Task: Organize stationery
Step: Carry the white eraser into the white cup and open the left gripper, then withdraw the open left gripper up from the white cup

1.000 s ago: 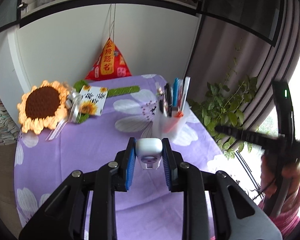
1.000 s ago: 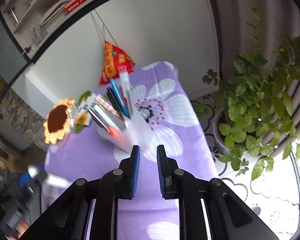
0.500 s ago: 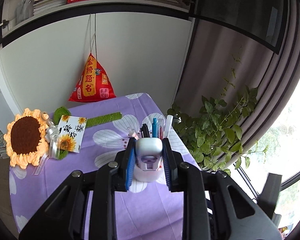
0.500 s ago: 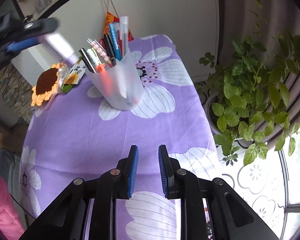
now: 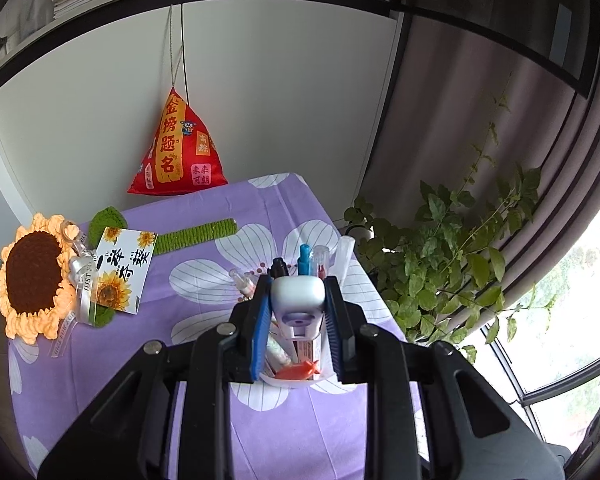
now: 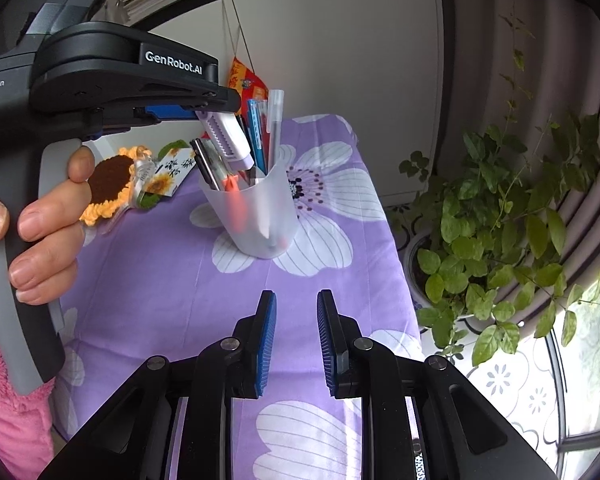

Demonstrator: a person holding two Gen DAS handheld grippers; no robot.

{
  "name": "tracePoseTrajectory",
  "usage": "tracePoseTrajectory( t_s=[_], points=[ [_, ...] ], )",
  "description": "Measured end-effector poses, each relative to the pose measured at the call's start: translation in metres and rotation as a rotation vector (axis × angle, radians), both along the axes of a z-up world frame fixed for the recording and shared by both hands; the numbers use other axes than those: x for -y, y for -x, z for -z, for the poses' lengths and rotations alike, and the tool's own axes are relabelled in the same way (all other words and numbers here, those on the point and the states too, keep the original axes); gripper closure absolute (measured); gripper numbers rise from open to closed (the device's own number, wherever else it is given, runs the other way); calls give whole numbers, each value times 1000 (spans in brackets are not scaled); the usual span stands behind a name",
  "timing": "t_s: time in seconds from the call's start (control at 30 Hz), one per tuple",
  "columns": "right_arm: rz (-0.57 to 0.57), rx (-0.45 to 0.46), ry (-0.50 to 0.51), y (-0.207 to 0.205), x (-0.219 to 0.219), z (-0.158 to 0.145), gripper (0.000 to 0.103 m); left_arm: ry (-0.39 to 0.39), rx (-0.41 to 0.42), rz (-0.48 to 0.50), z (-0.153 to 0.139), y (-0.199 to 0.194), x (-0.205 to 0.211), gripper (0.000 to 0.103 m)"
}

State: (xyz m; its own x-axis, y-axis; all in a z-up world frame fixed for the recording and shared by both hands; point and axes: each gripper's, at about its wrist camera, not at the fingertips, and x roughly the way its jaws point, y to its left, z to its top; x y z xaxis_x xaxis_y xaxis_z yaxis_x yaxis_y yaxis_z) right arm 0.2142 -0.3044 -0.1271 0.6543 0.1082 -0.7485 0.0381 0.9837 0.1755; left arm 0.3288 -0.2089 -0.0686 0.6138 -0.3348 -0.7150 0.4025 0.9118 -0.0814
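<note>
Left wrist view: my left gripper is clamped on a white correction-tape dispenser, held directly above the translucent pen cup. Right wrist view confirms that the dispenser's lower end sits at the cup mouth, among the pens. My right gripper hangs over the purple flowered tablecloth, jaws slightly apart and gripping nothing. Procedure, as I judge it: lower the dispenser into a gap between the pens, keep it steeply tilted and avoid pushing the cup. Release only once the dispenser is inside the rim. A light cup may tip; I keep the right gripper nearby to steady it.
</note>
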Motion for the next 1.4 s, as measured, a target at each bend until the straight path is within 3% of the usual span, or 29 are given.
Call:
tracePoseTrajectory(
  t_s=[0.47, 0.87, 0.97, 1.4],
  points=[
    [5, -33, -24, -2, 2, 9, 83, -37, 9, 31, -2, 8, 1, 79],
    [-5, -42, -32, 0, -2, 12, 83, -141, -25, -9, 10, 2, 3, 78],
    [-1, -42, -29, 0, -2, 12, 82, -115, -68, 1, 12, 0, 3, 78],
    [-7, -47, -28, 0, -4, 13, 82, -81, 1, 6, -3, 19, -9, 78]
  ],
)
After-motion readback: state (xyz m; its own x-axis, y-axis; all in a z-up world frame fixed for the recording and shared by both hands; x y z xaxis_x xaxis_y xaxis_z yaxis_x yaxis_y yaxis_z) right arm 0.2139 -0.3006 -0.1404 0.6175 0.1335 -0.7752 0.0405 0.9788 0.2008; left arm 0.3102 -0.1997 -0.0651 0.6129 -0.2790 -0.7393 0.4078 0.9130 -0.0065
